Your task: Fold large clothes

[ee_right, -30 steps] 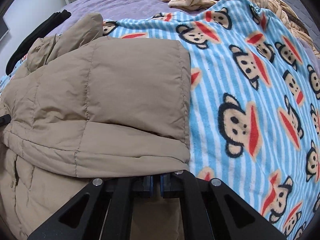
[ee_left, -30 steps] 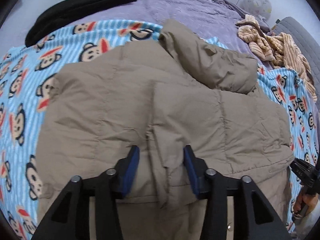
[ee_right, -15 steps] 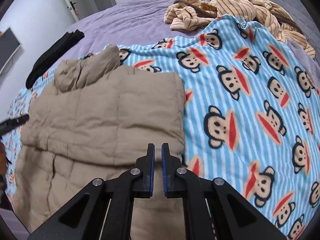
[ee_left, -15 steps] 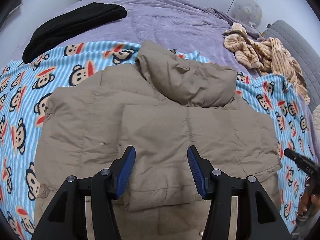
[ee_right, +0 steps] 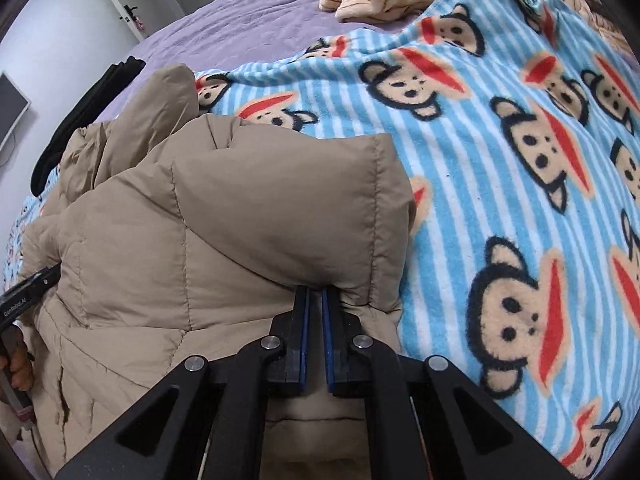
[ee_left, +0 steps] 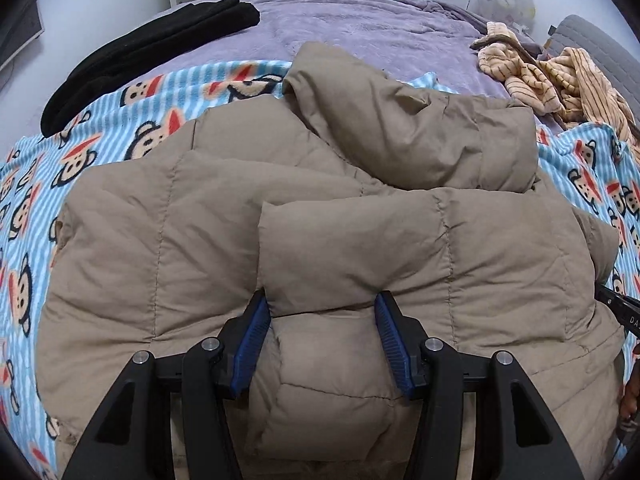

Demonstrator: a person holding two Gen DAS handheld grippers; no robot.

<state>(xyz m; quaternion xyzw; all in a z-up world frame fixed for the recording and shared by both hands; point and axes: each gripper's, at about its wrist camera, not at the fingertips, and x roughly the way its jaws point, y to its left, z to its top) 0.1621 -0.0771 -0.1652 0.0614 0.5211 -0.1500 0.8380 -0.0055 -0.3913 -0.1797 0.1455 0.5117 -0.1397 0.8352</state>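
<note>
A tan puffer jacket point(ee_left: 320, 240) lies folded on a blue striped monkey-print blanket point(ee_left: 100, 152), its hood point(ee_left: 400, 132) bunched at the far side. My left gripper point(ee_left: 322, 308) is open and pressed down on the jacket's near part, and a puffy fold edge bulges between its blue pads point(ee_left: 252, 336). In the right wrist view, the right gripper point(ee_right: 315, 294) is shut with only a thin slit between the pads. Its tips are tucked under the lower edge of the folded jacket point(ee_right: 240, 240) at the right side. I cannot tell whether fabric is pinched there.
A black garment point(ee_left: 152, 52) lies at the far left on the purple bedspread point(ee_left: 360, 20). A tan striped garment point(ee_left: 552, 76) is heaped at the far right. The blanket point(ee_right: 500, 200) lies bare right of the jacket. A hand point(ee_right: 16, 360) holds the other gripper at the left edge.
Half a second ago both grippers hung higher and farther back, clear of the jacket. Both have come down and forward onto it, the right one back at the fold's edge.
</note>
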